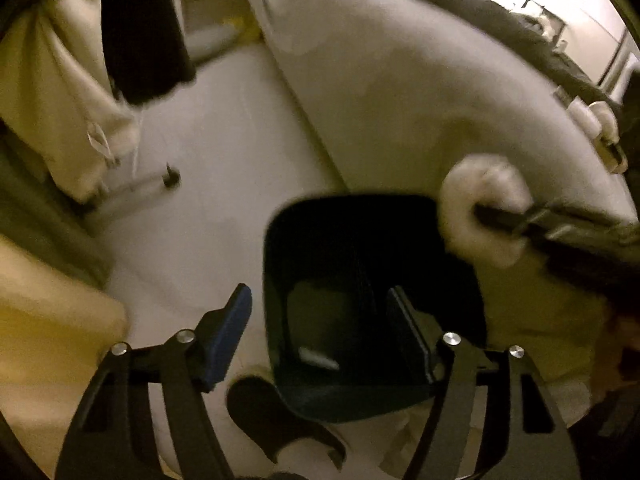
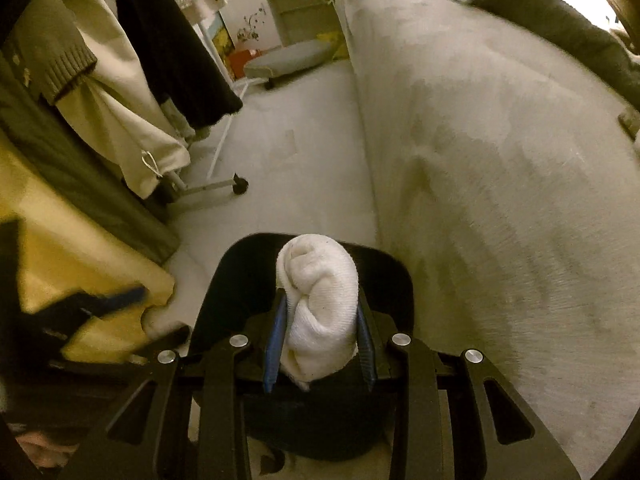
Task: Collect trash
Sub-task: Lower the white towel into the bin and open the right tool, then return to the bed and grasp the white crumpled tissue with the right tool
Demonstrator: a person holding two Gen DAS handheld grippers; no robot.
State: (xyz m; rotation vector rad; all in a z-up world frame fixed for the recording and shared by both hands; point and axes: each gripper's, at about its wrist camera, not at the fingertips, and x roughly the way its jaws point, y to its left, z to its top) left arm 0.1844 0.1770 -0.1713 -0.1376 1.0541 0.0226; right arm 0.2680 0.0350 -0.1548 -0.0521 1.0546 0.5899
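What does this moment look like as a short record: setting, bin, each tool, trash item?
setting: floor beside a pale bed, clothes rack at left
bin: black bin, open top, small white scrap inside
right tool: shut on a white rolled cloth, above the bin
left tool: open, empty, over the bin

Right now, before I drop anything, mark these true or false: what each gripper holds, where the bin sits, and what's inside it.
1. The right gripper is clamped on a rolled white cloth. True.
2. The left gripper holds the cloth. False: its jaws stand open, empty, astride one wall of the black bin.
3. The bin stands on the bed. False: it stands on the pale floor beside the bed.
4. The cloth is over the bin's opening. True.
5. The bin is full. False: only one small pale scrap shows.
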